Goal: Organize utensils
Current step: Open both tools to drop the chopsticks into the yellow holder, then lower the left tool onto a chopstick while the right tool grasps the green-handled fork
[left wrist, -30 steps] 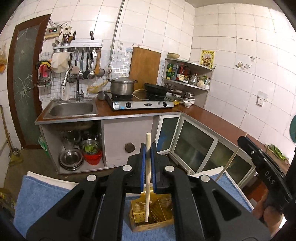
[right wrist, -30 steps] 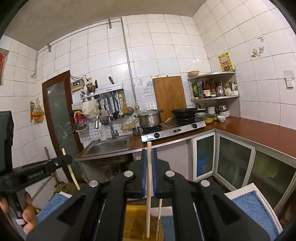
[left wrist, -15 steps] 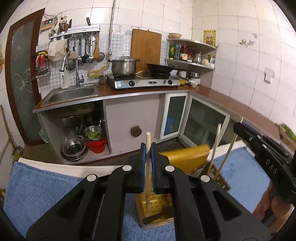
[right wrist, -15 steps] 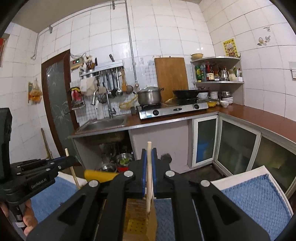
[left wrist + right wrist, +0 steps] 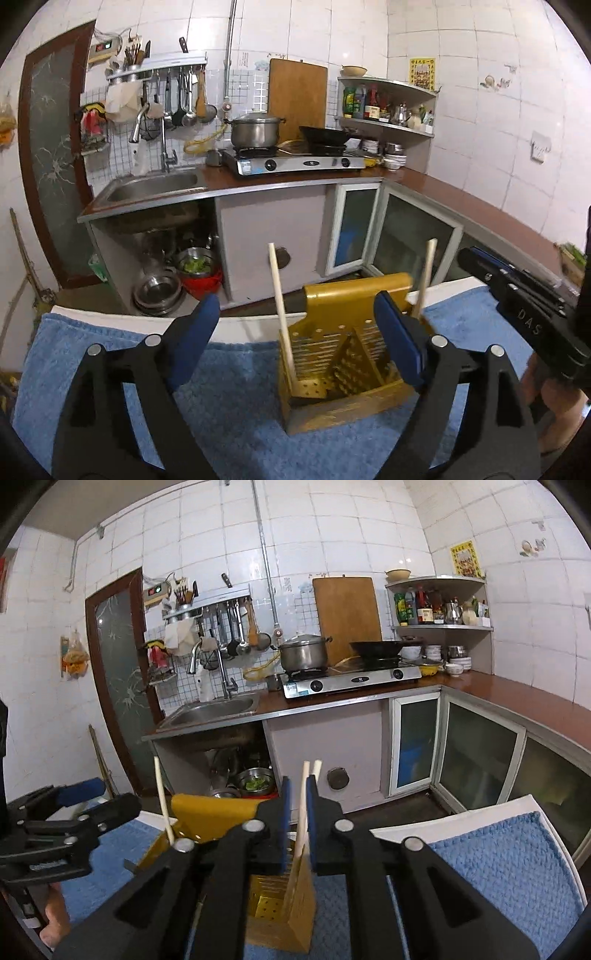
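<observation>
Between open left hand-held gripper (image 5: 295,332), chopstick (image 5: 281,306), holder (image 5: 343,365)

A white table (image 5: 236,334) carries a blue towel (image 5: 229,391); a yellow perforated utensil holder (image 5: 343,373) stands on the towel, right of centre.

Pale wooden chopstick (image 5: 281,309), perforated yellow plastic caddy (image 5: 343,373), nubby blue towel (image 5: 229,406)

"DAS" in pale letters on right tongs (image 5: 524,314) body.
</observation>
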The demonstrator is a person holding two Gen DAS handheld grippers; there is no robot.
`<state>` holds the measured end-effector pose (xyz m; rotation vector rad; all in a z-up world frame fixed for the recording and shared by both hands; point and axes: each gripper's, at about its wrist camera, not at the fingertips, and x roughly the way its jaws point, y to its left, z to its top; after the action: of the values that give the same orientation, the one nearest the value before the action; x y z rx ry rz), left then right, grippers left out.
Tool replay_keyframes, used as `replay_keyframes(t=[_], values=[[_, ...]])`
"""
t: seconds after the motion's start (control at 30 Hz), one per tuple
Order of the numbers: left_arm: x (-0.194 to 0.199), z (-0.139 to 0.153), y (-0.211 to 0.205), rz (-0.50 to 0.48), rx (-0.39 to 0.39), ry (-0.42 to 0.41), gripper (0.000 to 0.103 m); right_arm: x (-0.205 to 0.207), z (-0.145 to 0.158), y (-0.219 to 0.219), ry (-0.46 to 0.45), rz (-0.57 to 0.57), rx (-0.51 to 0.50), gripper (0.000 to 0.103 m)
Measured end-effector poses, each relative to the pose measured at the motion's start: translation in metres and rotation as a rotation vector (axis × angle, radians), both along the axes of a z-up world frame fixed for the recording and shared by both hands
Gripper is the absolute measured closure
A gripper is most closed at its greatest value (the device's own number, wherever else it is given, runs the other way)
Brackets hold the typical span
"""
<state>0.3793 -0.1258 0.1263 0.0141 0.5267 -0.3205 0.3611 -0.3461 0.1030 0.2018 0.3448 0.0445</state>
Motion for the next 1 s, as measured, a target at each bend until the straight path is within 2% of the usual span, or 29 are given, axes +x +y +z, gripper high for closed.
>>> replay_keyframes(t=[0.03, 0.1, 0.2, 0.27, 0.33, 0.43, 0.53, 0.6, 0.83, 1.0], values=[[-0.003, 0.005, 0.003, 0.001, -0.013, 0.009, 0.019, -0.006, 0.004, -0.003, -0.008, -0.016, 0.005, 0.050], [-0.010, 0.013, 0.010, 0.011, -0.023, 0.029, 0.012, -0.016, 0.010, -0.006, 0.002, -0.028, -0.006, 0.049], [-0.025, 0.022, 0.030, 0.052, -0.039, 0.030, 0.008, -0.035, 0.010, -0.008, 0.050, -0.054, -0.038, 0.033], [-0.043, 0.021, 0.049, 0.085, -0.049, -0.009, 0.005, -0.052, 0.004, -0.008, 0.066, -0.081, -0.071, 0.018], [-0.060, 0.013, 0.066, 0.169, -0.016, -0.030, 0.005, -0.069, -0.003, -0.006, 0.074, -0.124, -0.118, 0.011], [-0.081, -0.008, 0.082, 0.256, 0.077, -0.031, 0.005, -0.093, -0.021, 0.001, 0.111, -0.166, -0.183, 0.010], [-0.098, -0.032, 0.088, 0.264, 0.184, -0.012, 0.005, -0.115, -0.041, 0.006, 0.142, -0.215, -0.196, 0.010], [-0.107, -0.046, 0.091, 0.295, 0.226, -0.006, 0.005, -0.127, -0.049, 0.010, 0.149, -0.220, -0.196, 0.010], [-0.132, -0.084, 0.098, 0.257, 0.198, 0.109, 0.005, -0.148, -0.085, 0.030, 0.271, -0.086, -0.155, 0.010], [-0.150, -0.106, 0.096, 0.209, 0.176, 0.146, 0.005, -0.158, -0.108, 0.047, 0.322, -0.021, -0.159, 0.010]])
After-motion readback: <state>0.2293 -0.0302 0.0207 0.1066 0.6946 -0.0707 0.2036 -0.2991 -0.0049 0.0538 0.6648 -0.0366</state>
